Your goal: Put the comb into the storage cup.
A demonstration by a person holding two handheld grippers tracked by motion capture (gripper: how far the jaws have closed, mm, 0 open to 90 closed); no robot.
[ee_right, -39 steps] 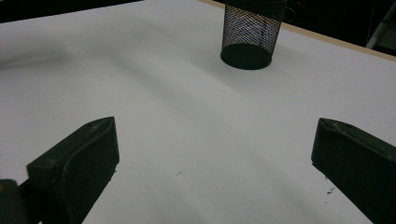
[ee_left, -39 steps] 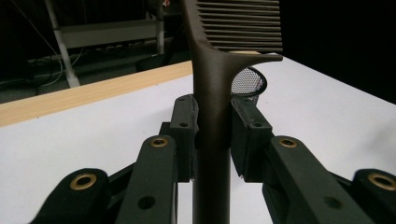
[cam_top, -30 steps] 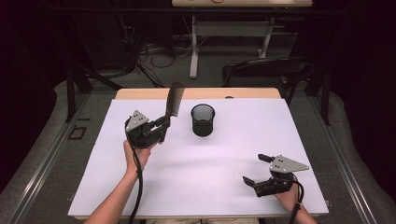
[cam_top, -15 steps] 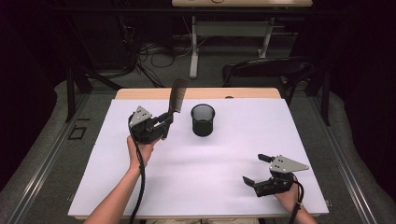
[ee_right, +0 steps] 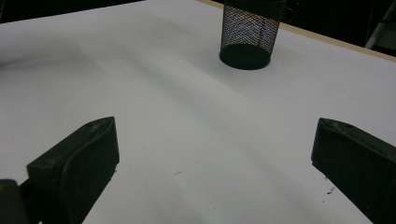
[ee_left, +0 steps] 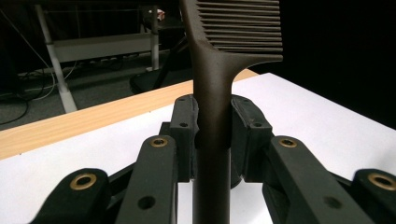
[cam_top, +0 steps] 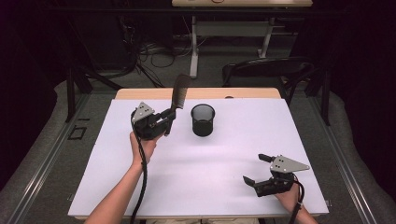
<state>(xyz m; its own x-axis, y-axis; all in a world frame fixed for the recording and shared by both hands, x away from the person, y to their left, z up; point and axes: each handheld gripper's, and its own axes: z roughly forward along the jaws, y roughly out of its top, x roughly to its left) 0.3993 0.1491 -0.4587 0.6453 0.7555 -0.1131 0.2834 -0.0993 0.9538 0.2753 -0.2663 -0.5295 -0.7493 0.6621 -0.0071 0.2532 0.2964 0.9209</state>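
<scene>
A dark comb (cam_top: pixel 179 93) (ee_left: pixel 219 70) stands nearly upright, teeth end up, with my left gripper (cam_top: pixel 167 119) (ee_left: pixel 212 123) shut on its handle. That gripper is held above the table's back left, just left of a black mesh cup (cam_top: pixel 203 120) (ee_right: pixel 250 33). The cup stands upright on the white sheet near the table's far edge. My right gripper (cam_top: pixel 255 169) (ee_right: pixel 212 154) rests low at the front right, jaws wide open, nothing between them.
A white sheet (cam_top: pixel 210 177) covers most of the wooden table (cam_top: pixel 140 94). Beyond the far edge are a dark chair (cam_top: pixel 266 70), desk legs and cables on the floor. Metal rails run along both sides of the table.
My left hand has drifted slightly toward the far edge with the comb still gripped. The right gripper has stayed where it was.
</scene>
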